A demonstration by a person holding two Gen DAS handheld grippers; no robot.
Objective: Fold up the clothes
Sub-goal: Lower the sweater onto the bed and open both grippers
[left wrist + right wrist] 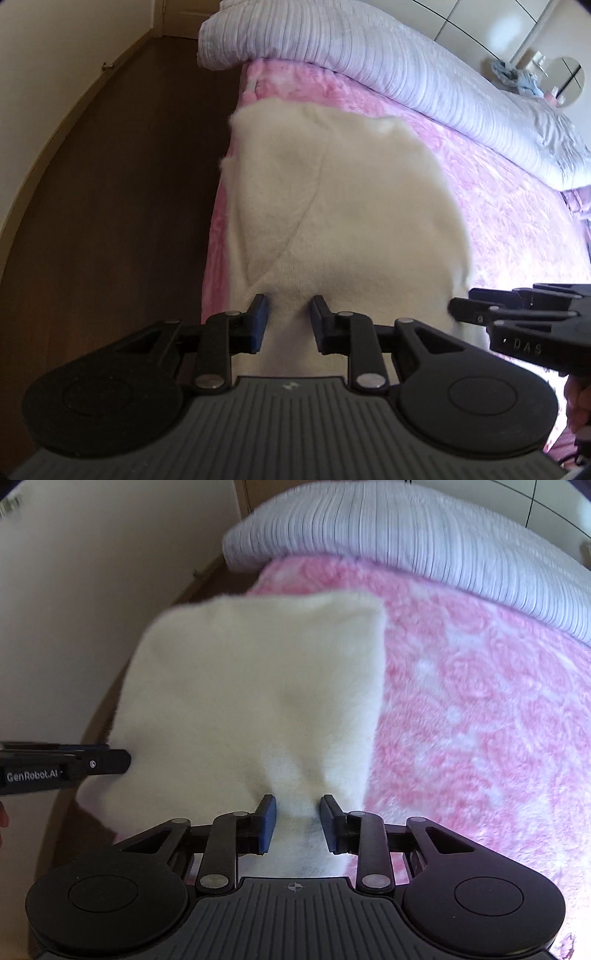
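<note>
A cream fuzzy garment (332, 206) is lying folded on a pink blanket (498, 206) near the bed's left edge, its far part flat on the blanket and its near edge bunching up between the grippers. The left gripper (289, 321) is pinching a fold of that near edge, its blue pads (260, 325) pressing into the fabric from both sides. The right gripper (297, 821) is gripping the same edge further right, cloth gathering into creases between its pads (269, 823). Each gripper is showing at the side of the other's view, so they are sitting close together. A striped white duvet (369, 55) is lying along the blanket's far side. Dark wooden floor (129, 184) is running along the left of the bed.
</note>
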